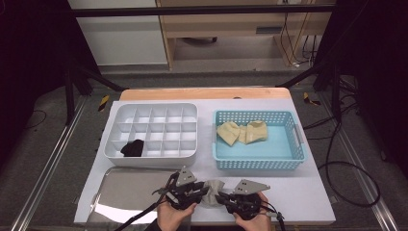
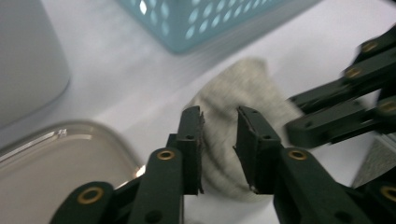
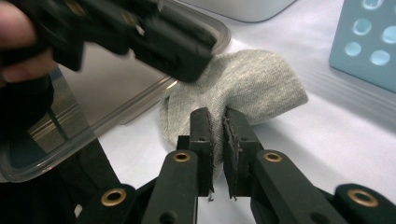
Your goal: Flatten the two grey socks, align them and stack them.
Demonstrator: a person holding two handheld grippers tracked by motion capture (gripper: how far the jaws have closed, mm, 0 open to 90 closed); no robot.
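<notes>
Small grey knitted sock (image 1: 212,186), crumpled on the white bench (image 1: 308,192) near its front edge, between the metal tray and the blue basket. Caught from both sides by two black two-jaw tools held in a person's hands.

Left tool (image 1: 196,191) reaching in from the tray side; in the left gripper view (image 2: 219,140), jaws set a little apart with the grey fabric lying between them, pads not clearly pressing on it. No telling from that view whether the cloth is pinched.

Right tool (image 1: 225,197) coming from the basket side; in the right gripper view (image 3: 217,135), jaws drawn nearly together and clamped on a thin fold at the sock's near edge, cloth visibly nipped between the pads.

Shiny rectangular metal tray (image 1: 130,190) on the bench at front left, its corner just beside the sock. White plastic divided organiser box (image 1: 151,132) behind the tray, with a dark balled sock (image 1: 133,147) in a front-left compartment. Light blue perforated plastic basket (image 1: 260,161) to the right of the box, holding pale yellow socks (image 1: 241,131) at its back.
</notes>
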